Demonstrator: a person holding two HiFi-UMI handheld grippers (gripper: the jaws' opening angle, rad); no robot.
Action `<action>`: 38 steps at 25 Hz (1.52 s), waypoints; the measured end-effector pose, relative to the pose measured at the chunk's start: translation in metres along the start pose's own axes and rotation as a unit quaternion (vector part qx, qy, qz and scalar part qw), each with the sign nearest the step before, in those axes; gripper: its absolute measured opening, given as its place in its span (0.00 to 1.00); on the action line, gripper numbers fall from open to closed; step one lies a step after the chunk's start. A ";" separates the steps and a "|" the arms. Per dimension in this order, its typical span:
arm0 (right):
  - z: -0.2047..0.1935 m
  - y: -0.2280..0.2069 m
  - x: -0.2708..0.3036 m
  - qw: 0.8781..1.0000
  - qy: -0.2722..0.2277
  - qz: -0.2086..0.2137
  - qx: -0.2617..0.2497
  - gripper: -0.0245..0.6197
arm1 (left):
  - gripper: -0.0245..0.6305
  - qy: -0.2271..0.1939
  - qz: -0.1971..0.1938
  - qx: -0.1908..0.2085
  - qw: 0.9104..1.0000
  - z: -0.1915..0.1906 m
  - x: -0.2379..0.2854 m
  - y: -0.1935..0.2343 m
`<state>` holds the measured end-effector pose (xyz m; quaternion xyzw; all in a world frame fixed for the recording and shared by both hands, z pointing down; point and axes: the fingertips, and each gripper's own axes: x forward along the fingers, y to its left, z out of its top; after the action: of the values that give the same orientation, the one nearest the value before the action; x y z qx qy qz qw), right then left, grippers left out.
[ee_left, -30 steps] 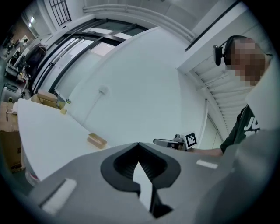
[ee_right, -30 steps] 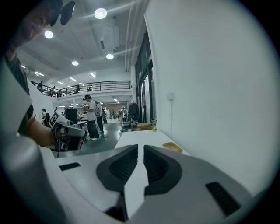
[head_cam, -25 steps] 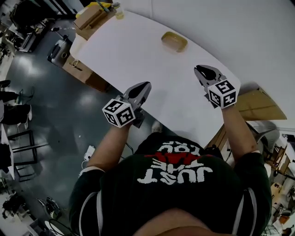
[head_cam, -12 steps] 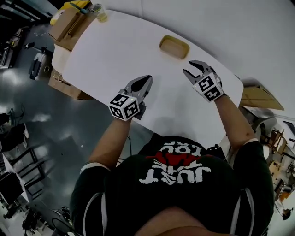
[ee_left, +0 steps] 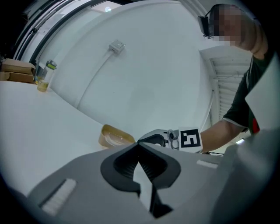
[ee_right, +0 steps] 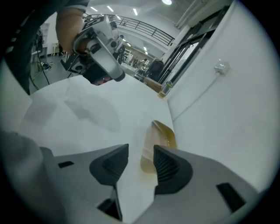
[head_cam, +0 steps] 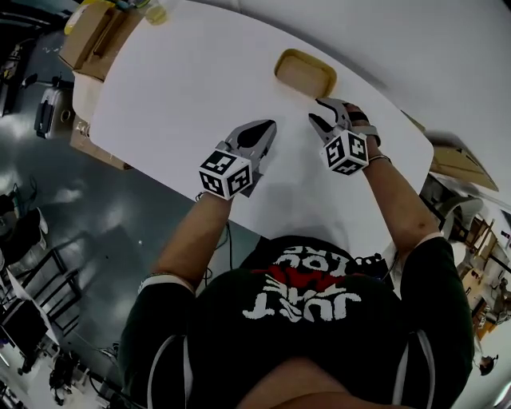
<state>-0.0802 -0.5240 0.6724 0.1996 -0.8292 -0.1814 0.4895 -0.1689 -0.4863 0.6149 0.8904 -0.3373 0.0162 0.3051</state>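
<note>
A shallow yellow dish (head_cam: pixel 304 73) lies empty on the white table (head_cam: pixel 184 88), near its far edge. My right gripper (head_cam: pixel 322 113) stands open just short of the dish's near end. In the right gripper view the dish (ee_right: pixel 161 134) shows past the gap between the right gripper's (ee_right: pixel 141 154) fingers, closer to the right finger; nothing is gripped. My left gripper (head_cam: pixel 269 127) is shut and empty, over bare table left of the right one. In the left gripper view the dish (ee_left: pixel 113 136) lies beyond the left gripper (ee_left: pixel 139 148), with the right gripper (ee_left: pixel 160 138) beside it.
Cardboard boxes (head_cam: pixel 88 33) and a small bottle (head_cam: pixel 156 11) stand at the table's far left end; the bottle (ee_left: pixel 43 75) also shows in the left gripper view. A white wall (ee_left: pixel 153 65) runs close behind the table. The table's near edge drops to a dark floor (head_cam: pixel 72 232).
Both grippers have moved forward over the table toward the yellow dish. The right gripper has gone from shut to open and now stands right at the dish.
</note>
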 end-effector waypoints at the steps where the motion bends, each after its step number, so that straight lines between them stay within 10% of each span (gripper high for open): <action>1: 0.001 0.004 0.006 1.000 -0.002 -0.002 -0.011 0.27 | 0.05 0.004 -0.001 0.000 1.000 -0.004 0.003 0.001; 38: 0.048 -0.059 -0.024 0.986 -0.076 -0.128 -0.080 0.08 | 0.05 -0.022 0.018 -0.009 1.000 -0.014 0.018 0.009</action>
<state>-0.1027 -0.5568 0.6041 0.2499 -0.8145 -0.3227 0.4123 -0.1584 -0.4949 0.6354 0.8815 -0.3602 -0.0011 0.3052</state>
